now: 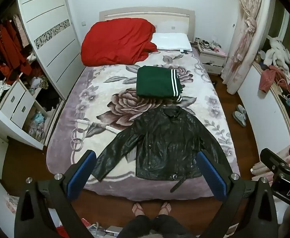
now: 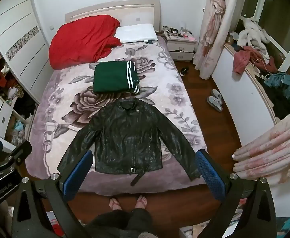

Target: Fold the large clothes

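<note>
Lying flat, front up, sleeves spread: black leather jacket (image 1: 164, 144) at foot end of bed (image 1: 69, 107), hem with buckle strap nearest bed edge. Just beyond jacket collar: folded green garment with white stripes (image 1: 157, 82). Beyond that, at headboard: red duvet (image 1: 117, 41), white pillow (image 1: 171, 41). Left gripper (image 1: 147, 175) spread wide, nothing between blue pads, hovering over jacket hem. Right gripper (image 2: 143, 173) likewise spread, empty. Readable on the right gripper body, seen from left wrist: "DAS".
</note>
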Tool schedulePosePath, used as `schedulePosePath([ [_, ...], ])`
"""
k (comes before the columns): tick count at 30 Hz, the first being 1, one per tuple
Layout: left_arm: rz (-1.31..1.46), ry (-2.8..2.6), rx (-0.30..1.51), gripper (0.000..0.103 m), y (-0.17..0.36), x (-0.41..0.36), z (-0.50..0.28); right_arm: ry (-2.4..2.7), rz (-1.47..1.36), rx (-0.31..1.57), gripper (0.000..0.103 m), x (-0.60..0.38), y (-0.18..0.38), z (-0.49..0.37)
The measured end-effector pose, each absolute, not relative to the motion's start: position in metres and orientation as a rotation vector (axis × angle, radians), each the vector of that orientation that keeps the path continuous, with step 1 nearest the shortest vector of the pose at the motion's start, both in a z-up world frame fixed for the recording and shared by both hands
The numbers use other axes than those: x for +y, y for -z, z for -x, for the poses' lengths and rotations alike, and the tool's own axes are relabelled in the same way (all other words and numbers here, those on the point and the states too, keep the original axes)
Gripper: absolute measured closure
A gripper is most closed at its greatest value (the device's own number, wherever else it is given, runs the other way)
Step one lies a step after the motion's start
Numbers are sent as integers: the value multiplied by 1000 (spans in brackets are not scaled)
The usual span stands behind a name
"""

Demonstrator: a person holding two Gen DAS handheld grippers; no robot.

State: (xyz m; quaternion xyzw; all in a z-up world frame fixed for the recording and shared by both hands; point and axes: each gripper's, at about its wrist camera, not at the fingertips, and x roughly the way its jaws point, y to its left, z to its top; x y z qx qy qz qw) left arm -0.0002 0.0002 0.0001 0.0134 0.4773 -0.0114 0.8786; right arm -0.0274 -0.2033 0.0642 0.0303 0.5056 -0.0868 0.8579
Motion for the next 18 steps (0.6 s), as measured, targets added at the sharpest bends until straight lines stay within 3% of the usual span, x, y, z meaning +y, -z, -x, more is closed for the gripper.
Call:
schedulePosePath([
  [18, -26, 25, 989, 0, 0, 0, 0, 186, -51, 1057, 0, -201, -67, 29],
])
